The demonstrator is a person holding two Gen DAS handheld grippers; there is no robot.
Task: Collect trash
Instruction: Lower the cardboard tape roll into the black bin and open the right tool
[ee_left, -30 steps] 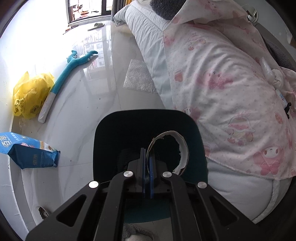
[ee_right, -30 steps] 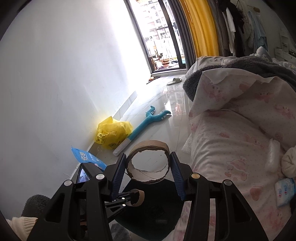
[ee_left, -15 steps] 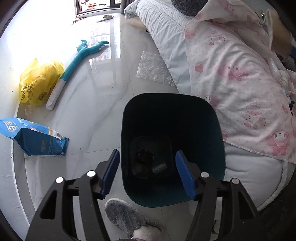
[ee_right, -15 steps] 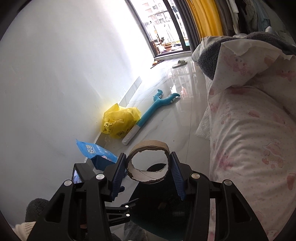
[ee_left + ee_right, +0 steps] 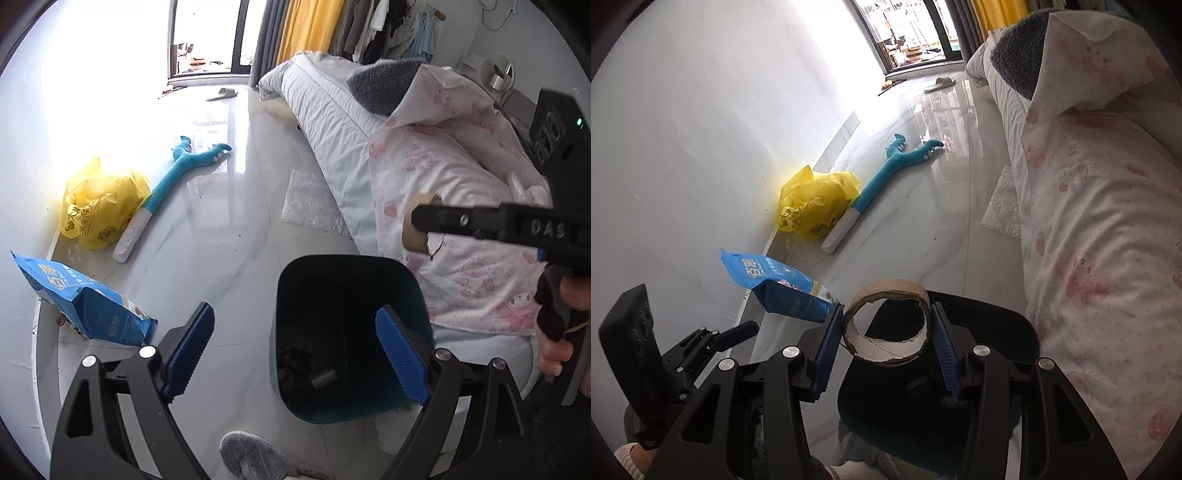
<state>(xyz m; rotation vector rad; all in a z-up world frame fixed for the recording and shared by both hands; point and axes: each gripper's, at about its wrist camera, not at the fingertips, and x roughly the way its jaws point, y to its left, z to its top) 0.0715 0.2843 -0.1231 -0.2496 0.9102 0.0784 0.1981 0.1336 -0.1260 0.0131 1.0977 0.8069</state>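
A torn cardboard ring (image 5: 886, 325) is clamped between the blue pads of the right hand-held gripper (image 5: 884, 350), directly above the dark teal bin (image 5: 997, 332). The left hand-held gripper (image 5: 295, 354) is spread wide and empty. Beyond, a blue bag (image 5: 85, 302) lies on the floor (image 5: 236, 206).

Teal bin (image 5: 351, 295); brown cardboard ring (image 5: 886, 325); yellow bag (image 5: 99, 206); pink-patterned quilt (image 5: 461, 206).

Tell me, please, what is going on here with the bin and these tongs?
A person is collecting trash with handheld tongs. The right tongs are clamped on a torn cardboard tape ring, held above the dark teal bin beside the bed. The left tongs are open and empty over the bin. A blue packet and a yellow bag lie on the floor.
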